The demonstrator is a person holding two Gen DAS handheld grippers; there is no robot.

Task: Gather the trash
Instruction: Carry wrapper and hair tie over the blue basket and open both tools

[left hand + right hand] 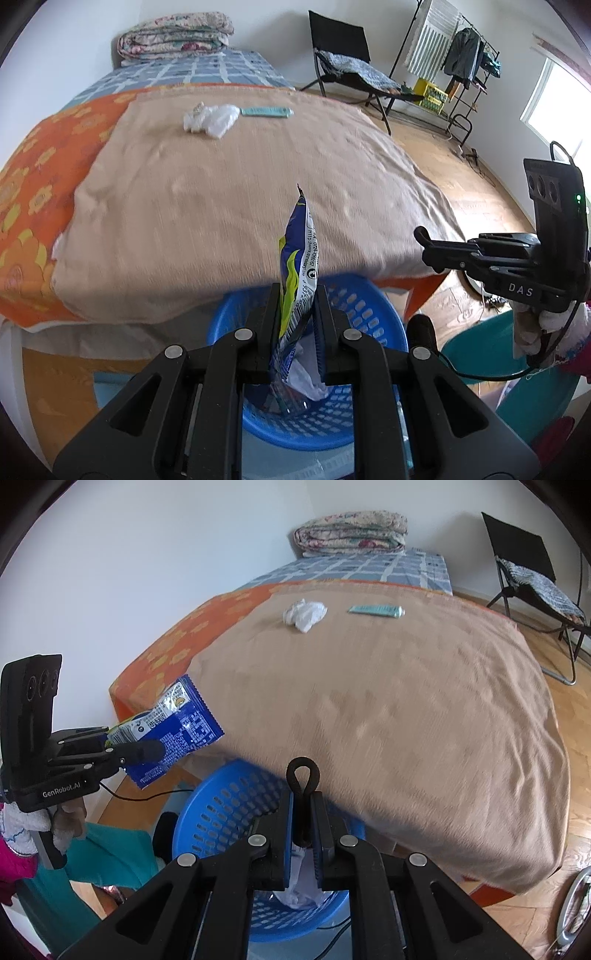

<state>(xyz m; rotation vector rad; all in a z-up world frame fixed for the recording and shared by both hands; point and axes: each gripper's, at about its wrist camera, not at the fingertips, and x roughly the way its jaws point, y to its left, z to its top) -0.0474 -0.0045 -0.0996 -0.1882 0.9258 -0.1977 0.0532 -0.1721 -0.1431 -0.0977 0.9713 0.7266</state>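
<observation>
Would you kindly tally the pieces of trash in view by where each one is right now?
On the bed: 2, crumpled tissue, teal tube
Held in a hand-held gripper: 2, blue snack wrapper, black loop
In the blue basket: 1, white paper
Total: 5

The basket [369, 306] is bright blue plastic with a grid of little slots, and the snack wrapper [177, 723] is deep blue with white print and a yellow-green swirl. The bed's got a plain tan blanket [406, 720] over an orange sheet [33, 206] with yellow flowers, then a blue and white checked sheet [369, 566] further back. There's white crumpled paper [304, 614], a pale teal tube [376, 610], and a floral folded quilt [175, 37].
</observation>
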